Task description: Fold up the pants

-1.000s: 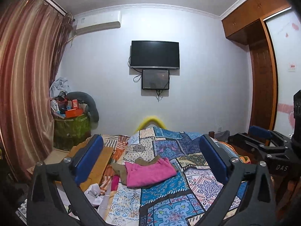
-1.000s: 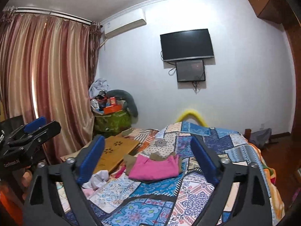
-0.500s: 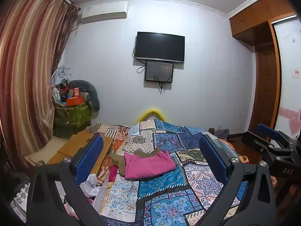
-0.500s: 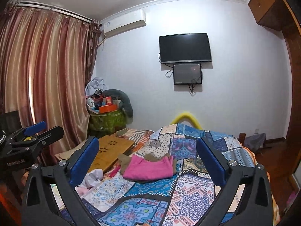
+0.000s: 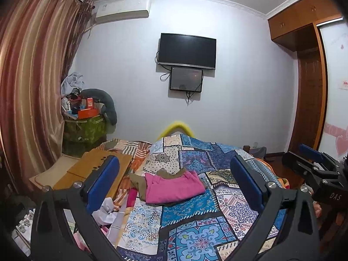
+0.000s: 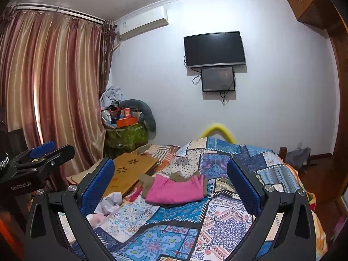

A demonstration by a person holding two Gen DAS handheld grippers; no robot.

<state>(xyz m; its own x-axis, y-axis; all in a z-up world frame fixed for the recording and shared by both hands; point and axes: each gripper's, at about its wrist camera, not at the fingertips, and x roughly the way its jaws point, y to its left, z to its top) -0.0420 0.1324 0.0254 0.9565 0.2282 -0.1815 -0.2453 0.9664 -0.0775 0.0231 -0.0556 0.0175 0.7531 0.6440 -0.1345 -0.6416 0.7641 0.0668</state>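
Observation:
Folded pink pants [image 5: 171, 188] [image 6: 175, 188] lie on top of an olive-brown garment [image 5: 139, 181] [image 6: 146, 182] on the patchwork bedspread [image 5: 191, 221] [image 6: 221, 215], toward its left side. My left gripper [image 5: 174, 178] is held above the near end of the bed, open, with nothing between its blue pads. My right gripper [image 6: 170, 177] is likewise open and empty, well short of the pants. Each gripper shows at the edge of the other's view: the right one [image 5: 313, 163] and the left one [image 6: 41, 154].
A wooden lap desk [image 5: 91, 171] [image 6: 130, 171] lies at the bed's left edge beside crumpled white cloth [image 5: 106, 211] [image 6: 111, 202]. A green cluttered bin [image 6: 126, 137] stands by the curtain [image 6: 52, 91]. A TV [image 5: 187, 51] hangs on the far wall; wardrobe [image 5: 308, 82] at right.
Both cameras have tilted and shifted slightly, so the pants sit a little lower in the views. Both grippers stay open and the clothes have not moved.

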